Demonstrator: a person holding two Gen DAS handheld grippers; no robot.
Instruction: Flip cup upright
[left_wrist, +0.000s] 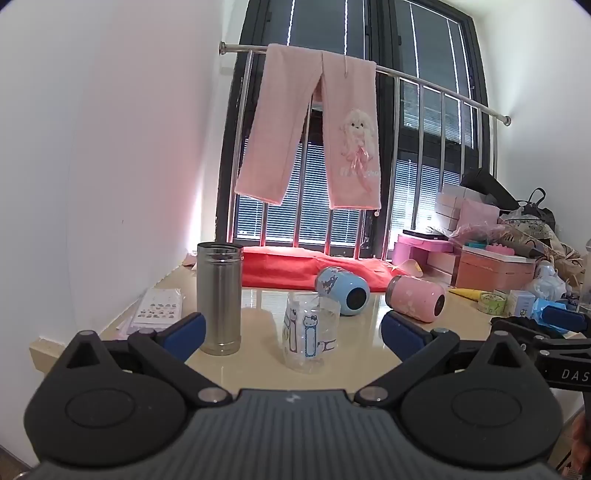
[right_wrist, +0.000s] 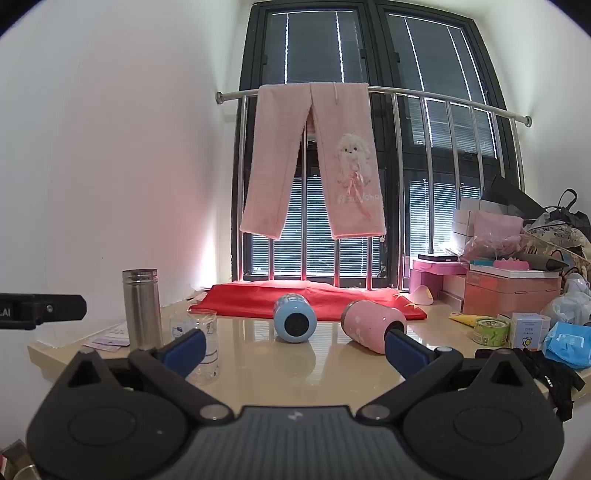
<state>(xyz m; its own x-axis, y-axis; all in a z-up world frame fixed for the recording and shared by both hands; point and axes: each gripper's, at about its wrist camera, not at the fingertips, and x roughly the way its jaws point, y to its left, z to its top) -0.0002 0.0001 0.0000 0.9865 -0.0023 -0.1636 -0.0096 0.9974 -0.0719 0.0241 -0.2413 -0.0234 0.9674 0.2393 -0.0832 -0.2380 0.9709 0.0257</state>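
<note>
Left wrist: steel flask (left_wrist: 219, 299) beside clear cup (left_wrist: 311, 332).

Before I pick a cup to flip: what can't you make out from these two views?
- Pink cup: right wrist view, the right claw's finger covers part of its near end.
- Clear cup: right wrist view, the other finger hides its lower part.
- Blue cup: left wrist view, clear cup overlaps its lower left.

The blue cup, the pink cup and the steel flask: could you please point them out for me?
blue cup (right_wrist: 294, 322): right wrist view, on its round end.
pink cup (right_wrist: 369, 323): right wrist view, on its side wall.
steel flask (left_wrist: 219, 301): left wrist view, on its body.
</note>
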